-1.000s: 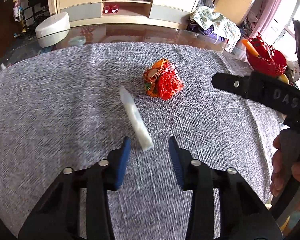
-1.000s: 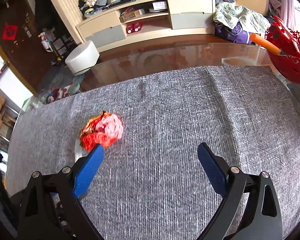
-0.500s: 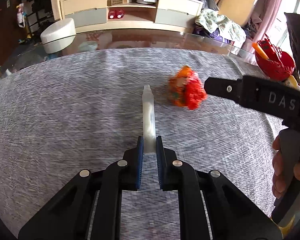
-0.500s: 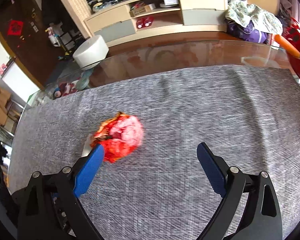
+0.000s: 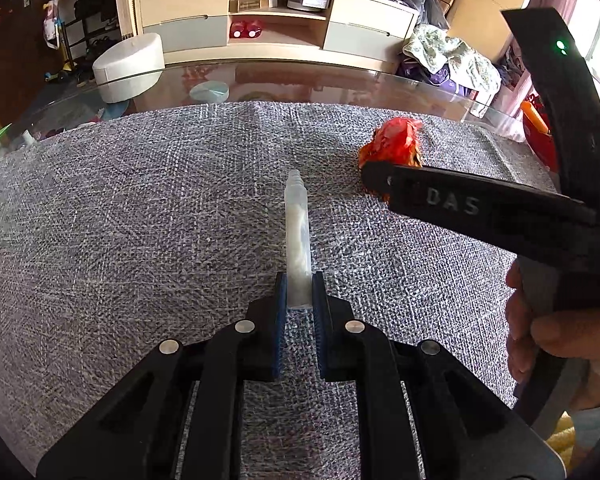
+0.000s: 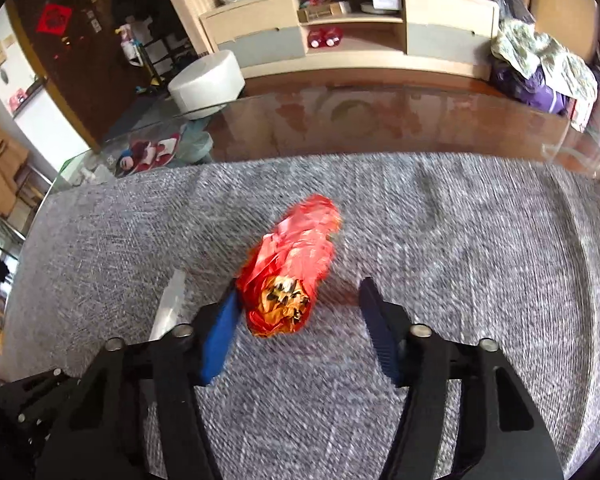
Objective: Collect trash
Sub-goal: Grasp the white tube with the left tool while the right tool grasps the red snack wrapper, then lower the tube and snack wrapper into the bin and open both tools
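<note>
Left tool [image 5: 299,294] clamps tube [image 5: 298,236]; right tool [image 6: 296,316], closing, straddles wrapper [image 6: 296,268], left pad touching. Risk: crumpled wrapper squirts out.

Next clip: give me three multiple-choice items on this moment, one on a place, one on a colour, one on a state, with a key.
1. Where does the wrapper lie?
A. between the right tool's fingers
B. on the shelf
C. on the floor

2. What colour is the cloth on the table?
A. green
B. grey
C. yellow

3. What is the left tool doing?
A. hanging open
B. clamping the wrapper
C. clamping the tube

Key: 1 A, the wrapper sits between the closing blue pads, right pad still clear. 2 B, grey weave in both views. 3 C, both pads press the tube's near end.
</note>
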